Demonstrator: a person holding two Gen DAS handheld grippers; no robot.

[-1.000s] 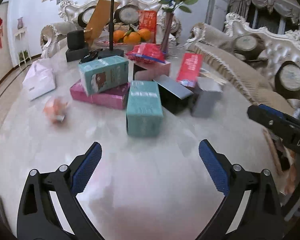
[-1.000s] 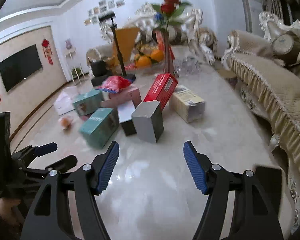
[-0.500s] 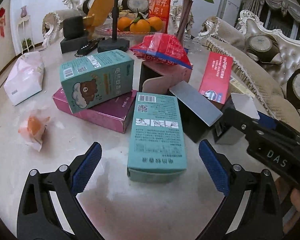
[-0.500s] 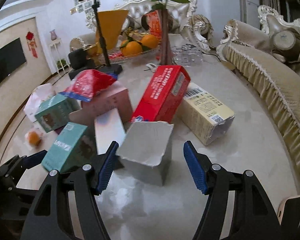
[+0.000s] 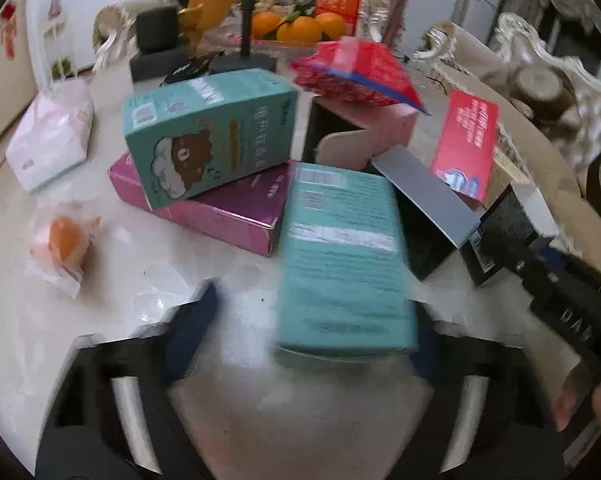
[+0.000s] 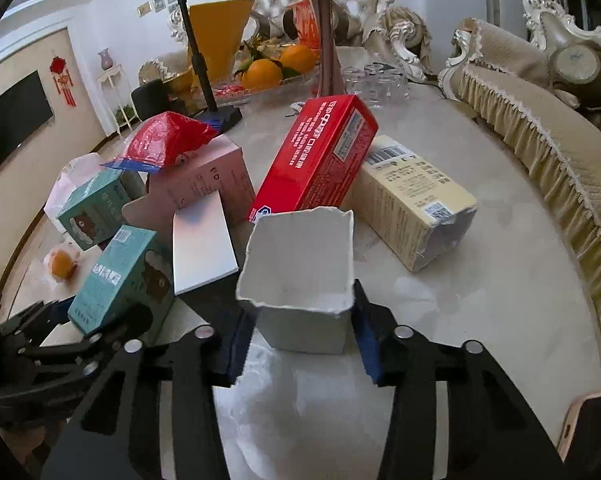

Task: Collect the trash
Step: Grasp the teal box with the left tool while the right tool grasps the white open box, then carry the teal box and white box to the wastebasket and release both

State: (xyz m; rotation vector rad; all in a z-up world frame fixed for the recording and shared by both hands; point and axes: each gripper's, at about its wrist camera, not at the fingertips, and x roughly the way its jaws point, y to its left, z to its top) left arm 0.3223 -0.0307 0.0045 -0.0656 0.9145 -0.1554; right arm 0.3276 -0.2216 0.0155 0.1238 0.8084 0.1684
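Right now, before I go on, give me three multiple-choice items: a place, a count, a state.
1. Where does the red foil bag lie? A. on the pink box B. on the floor C. on a chair seat
2. How many teal boxes are in view? A. one B. two C. four
3. The grey box nearest the right wrist camera is: A. sealed shut B. crushed flat C. open at the top
Answers: 1 A, it rests on that box's top; 2 B, one sits on the magenta box, one lies flat in front; 3 C, its torn rim shows the empty inside.
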